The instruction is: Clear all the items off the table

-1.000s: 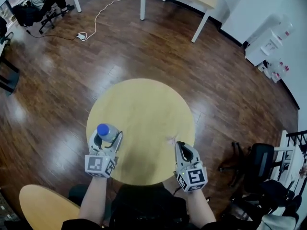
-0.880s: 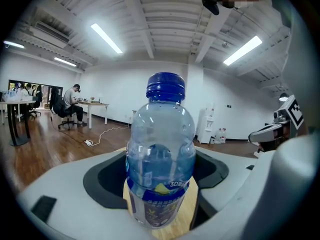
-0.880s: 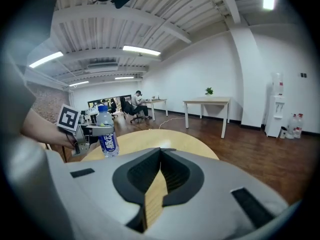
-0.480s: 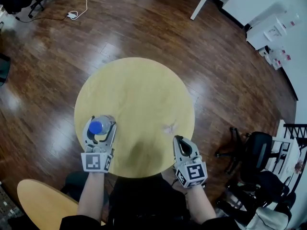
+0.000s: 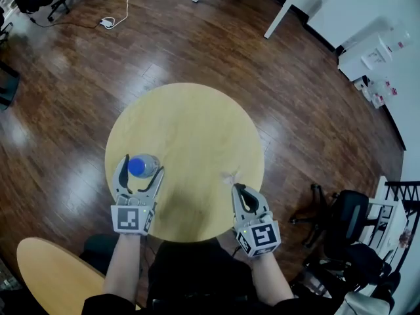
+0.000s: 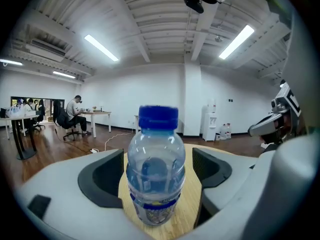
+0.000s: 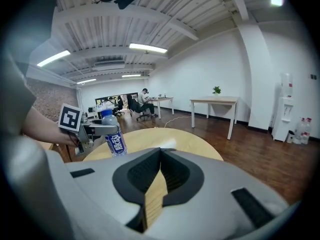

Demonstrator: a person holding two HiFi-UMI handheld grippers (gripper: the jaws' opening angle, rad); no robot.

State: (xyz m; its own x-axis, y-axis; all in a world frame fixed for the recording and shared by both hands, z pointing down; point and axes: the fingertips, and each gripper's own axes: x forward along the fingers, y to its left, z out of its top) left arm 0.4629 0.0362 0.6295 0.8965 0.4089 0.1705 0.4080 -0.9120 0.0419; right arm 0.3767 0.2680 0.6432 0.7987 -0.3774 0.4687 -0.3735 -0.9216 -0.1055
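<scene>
Wooden and round, the table (image 5: 197,130) carries one bottle (image 5: 141,167), upright near its left edge between the jaws of the left gripper (image 5: 142,165). These jaws have just been opening and stand wide apart, not pressing it. The right gripper (image 5: 240,190), jaws together and empty, hangs at the near edge, probably because nothing else needs taking.
</scene>
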